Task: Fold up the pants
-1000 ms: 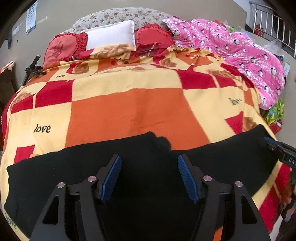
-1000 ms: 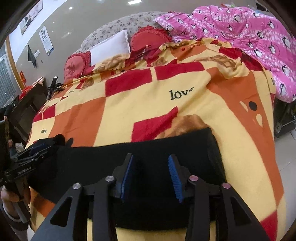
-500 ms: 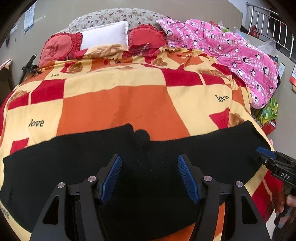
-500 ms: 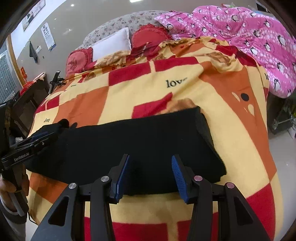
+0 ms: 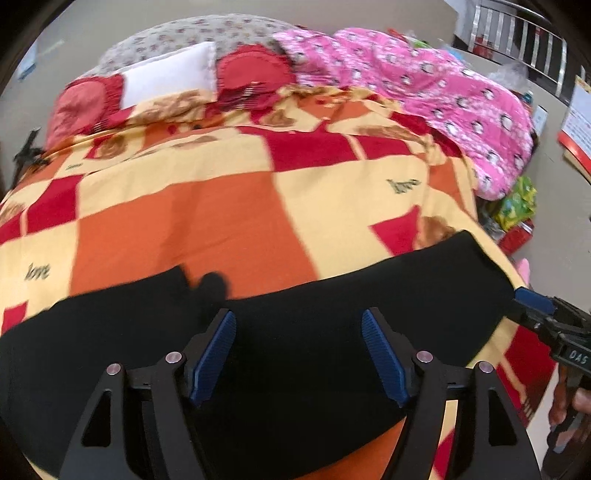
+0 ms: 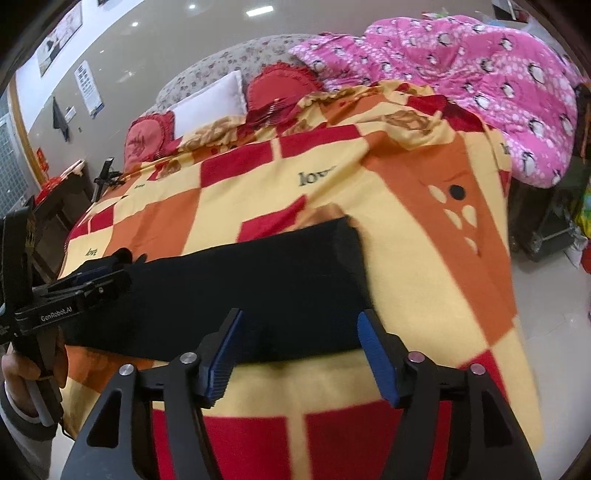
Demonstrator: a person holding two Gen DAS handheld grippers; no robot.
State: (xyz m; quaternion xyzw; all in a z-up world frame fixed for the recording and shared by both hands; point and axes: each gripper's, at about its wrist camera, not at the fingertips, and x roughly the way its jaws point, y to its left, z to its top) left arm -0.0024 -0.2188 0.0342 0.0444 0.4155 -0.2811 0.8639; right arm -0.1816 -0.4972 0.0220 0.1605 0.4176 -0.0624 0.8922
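Black pants (image 5: 295, 350) were laid across the checked blanket (image 5: 192, 221); both claws, left (image 5: 299, 354) and right (image 6: 301, 354), were spread and had been withdrawn farther than before.

Beige wall (image 6: 155, 51) with posters, ceiling spotlights (image 6: 255, 12), pale tiled floor (image 6: 554, 295), metal railing (image 5: 524, 33), dark side table (image 6: 62, 199)
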